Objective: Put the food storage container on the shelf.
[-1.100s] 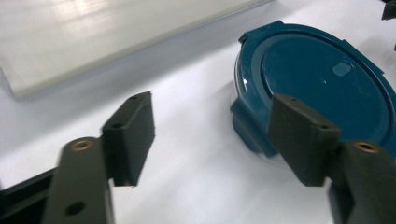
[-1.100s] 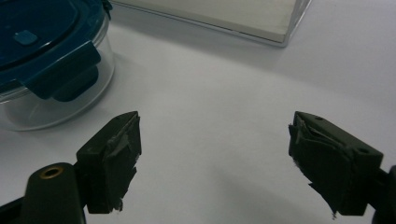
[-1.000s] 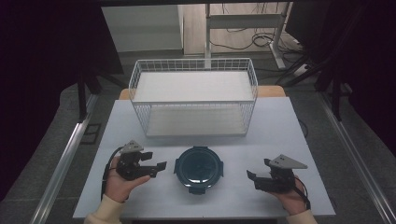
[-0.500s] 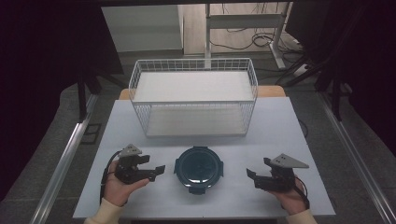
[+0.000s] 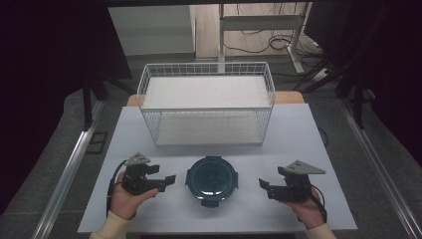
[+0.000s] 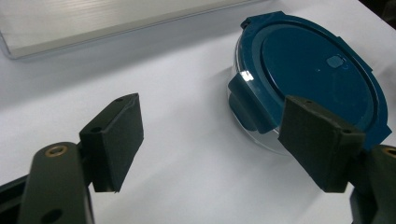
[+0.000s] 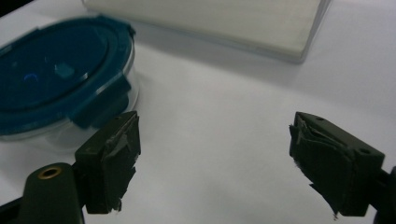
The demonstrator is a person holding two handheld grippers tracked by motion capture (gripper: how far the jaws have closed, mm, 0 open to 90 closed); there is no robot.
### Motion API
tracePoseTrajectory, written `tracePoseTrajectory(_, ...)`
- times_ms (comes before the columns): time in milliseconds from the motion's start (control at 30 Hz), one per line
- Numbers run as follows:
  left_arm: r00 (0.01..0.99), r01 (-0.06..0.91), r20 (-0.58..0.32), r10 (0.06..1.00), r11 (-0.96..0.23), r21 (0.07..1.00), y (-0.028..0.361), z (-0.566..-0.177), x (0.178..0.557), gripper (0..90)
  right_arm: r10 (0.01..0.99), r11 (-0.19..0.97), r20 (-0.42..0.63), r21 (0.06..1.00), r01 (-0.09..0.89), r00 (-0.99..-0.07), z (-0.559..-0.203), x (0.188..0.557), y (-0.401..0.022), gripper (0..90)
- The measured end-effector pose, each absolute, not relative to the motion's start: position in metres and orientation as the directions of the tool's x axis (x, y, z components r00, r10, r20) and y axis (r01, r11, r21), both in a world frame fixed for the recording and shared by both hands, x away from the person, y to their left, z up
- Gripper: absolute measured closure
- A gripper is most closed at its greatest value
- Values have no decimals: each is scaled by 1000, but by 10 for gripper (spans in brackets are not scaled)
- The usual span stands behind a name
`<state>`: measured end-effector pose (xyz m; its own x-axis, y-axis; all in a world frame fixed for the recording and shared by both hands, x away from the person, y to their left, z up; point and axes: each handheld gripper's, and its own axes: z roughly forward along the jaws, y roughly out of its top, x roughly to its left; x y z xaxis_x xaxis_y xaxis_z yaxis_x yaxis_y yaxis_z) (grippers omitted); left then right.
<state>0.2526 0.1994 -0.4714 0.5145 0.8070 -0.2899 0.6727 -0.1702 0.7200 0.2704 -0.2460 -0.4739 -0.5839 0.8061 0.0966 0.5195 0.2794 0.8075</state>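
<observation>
On the near half of the white surface (image 5: pixel 298 129), approach step, it seems: lidded round container (image 5: pixel 212 179) sitting between left gripper (image 5: pixel 167 181) and right gripper (image 5: pixel 263 186), both released and empty, next calling for closing in from either side.

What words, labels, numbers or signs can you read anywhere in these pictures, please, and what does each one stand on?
None can be read.
The container's blue lid bears a small raised mark near its middle, too small and blurred to tell whether it holds text.
The wire basket and the white table show no print.
</observation>
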Motion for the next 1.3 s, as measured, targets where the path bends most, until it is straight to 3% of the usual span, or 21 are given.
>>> tracePoseTrajectory(267, 482, 693, -311, 819, -139, 708, 203, -473, 254, 180, 833, 156, 192, 818, 553, -519, -455, 281, -238, 148)
tracePoseTrajectory(600, 494, 706, -393, 776, -93, 702, 202, -472, 256, 171, 801, 160, 247, 789, 593, -546, -453, 290, -213, 146)
tracePoseTrajectory(867, 493, 701, -385, 780, -95, 706, 193, -474, 257, 164, 770, 156, 302, 766, 624, -563, -463, 285, -207, 149)
tracePoseTrajectory(1300, 469, 779, -534, 704, -44, 626, 181, -492, 273, 150, 725, 117, 438, 683, 721, -532, -482, 288, -184, 125)
